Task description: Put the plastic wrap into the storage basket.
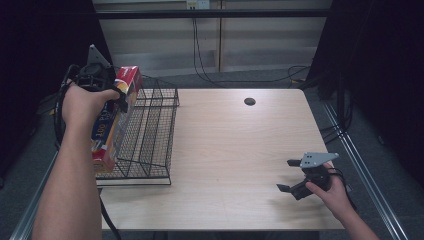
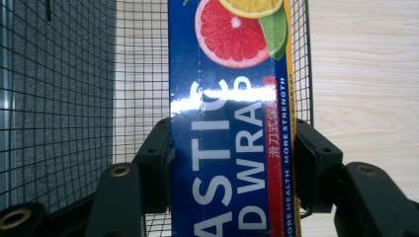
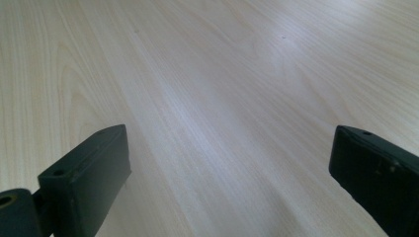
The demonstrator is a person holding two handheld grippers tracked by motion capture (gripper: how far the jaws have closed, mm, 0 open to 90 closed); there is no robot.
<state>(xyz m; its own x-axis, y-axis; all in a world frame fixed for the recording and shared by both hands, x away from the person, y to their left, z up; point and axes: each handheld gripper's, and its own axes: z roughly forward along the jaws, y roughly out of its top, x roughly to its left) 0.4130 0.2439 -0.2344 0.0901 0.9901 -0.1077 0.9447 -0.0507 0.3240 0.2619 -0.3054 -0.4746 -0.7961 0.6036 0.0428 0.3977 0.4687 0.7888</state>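
A long blue and red plastic wrap box (image 1: 111,131) with citrus pictures (image 2: 232,74) is held tilted, its lower end down at the left side of a black wire basket (image 1: 150,135). My left gripper (image 1: 118,98) is shut on the box near its upper end. In the left gripper view its jaws (image 2: 232,153) clamp both long sides, with the basket mesh (image 2: 74,98) behind. My right gripper (image 1: 286,175) rests low over the table's front right, open, with nothing between its fingers (image 3: 227,168).
The wire basket stands at the left edge of the light wooden table (image 1: 235,150). A dark round cable hole (image 1: 249,101) sits near the far edge. Cables (image 1: 300,72) lie on the floor beyond the table. Dark curtains flank both sides.
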